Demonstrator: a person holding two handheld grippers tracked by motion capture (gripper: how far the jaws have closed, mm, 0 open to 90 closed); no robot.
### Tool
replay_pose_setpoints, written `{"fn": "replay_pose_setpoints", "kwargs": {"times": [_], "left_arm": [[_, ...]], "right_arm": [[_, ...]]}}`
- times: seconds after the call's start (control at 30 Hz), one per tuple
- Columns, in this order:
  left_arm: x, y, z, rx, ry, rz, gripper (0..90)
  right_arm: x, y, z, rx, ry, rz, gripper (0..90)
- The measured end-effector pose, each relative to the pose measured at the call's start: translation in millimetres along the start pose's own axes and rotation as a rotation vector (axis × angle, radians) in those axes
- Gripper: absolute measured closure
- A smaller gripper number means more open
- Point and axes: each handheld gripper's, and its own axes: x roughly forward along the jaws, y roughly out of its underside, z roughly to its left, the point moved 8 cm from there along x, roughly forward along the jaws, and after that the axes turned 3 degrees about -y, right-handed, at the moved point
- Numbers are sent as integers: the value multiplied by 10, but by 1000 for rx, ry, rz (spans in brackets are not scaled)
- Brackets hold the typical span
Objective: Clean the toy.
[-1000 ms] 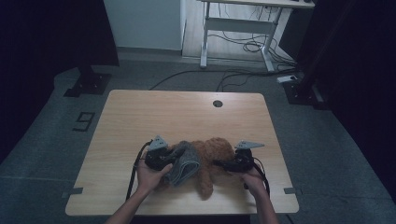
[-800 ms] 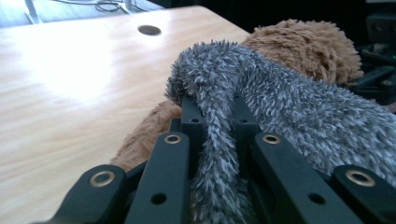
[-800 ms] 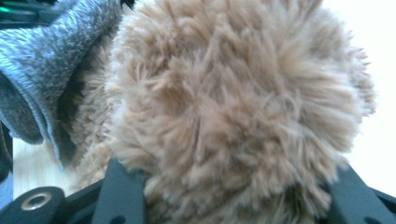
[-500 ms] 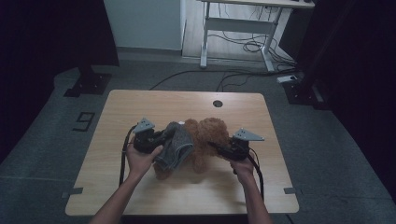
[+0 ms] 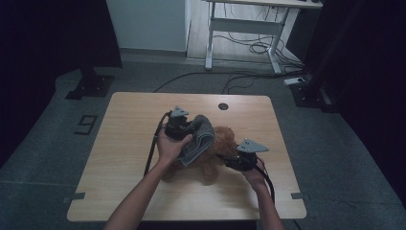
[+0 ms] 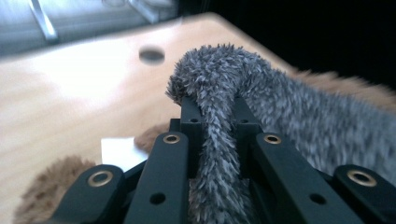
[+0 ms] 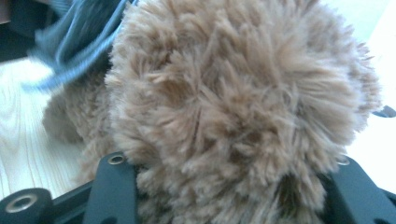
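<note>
The brown plush toy point(image 5: 218, 151) is pinned by the right tongs point(image 5: 229, 160) — the grey cloth point(image 5: 198, 139), pinched in the left tongs point(image 5: 191, 128), is drawn clear of the desk point(image 5: 129, 143).

Wooden bench point(image 5: 124, 158) with a round hole point(image 5: 223, 106) near its far edge, on grey floor point(image 5: 57, 139). Dark drapes left point(image 5: 52, 33) and right point(image 5: 364, 57). Pale wall point(image 5: 146, 24) far. White desk frame point(image 5: 244, 28) far right, cables point(image 5: 249, 48) under it. A "9" mark point(image 5: 86, 124) on floor left. Tape marks point(image 5: 74, 197) at bench's near corners.
</note>
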Motion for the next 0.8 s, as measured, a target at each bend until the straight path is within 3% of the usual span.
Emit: {"fn": "replay_pose_setpoints", "kwargs": {"times": [0.07, 0.1, 0.2, 0.3, 0.4, 0.47, 0.57, 0.67, 0.8], "left_arm": [[164, 172, 7, -5, -2, 70, 794], [198, 228, 8, -15, 10, 81, 794], [219, 341, -8, -82, 64, 60, 794], [186, 386, -89, -39, 56, 50, 796], [152, 460, -217, 29, 36, 41, 797], [122, 511, -292, 55, 35, 27, 797], [76, 575, -368, 96, 22, 11, 798], [22, 627, -418, 124, 10, -3, 798], [-35, 630, -414, 124, 8, -1, 797]], "right_arm": [[-25, 79, -24, -4, 2, 26, 444], [-33, 155, -45, -9, 5, 52, 433], [-37, 282, -82, 0, 10, 90, 404], [-52, 378, -102, 31, 23, 109, 337], [-68, 449, -97, 50, 41, 152, 245], [-83, 496, -87, 55, 47, 193, 194], [-119, 551, -39, 52, 52, 212, 157], [-138, 587, 1, 36, 42, 208, 205], [-146, 609, 34, 23, 27, 212, 277]]}}
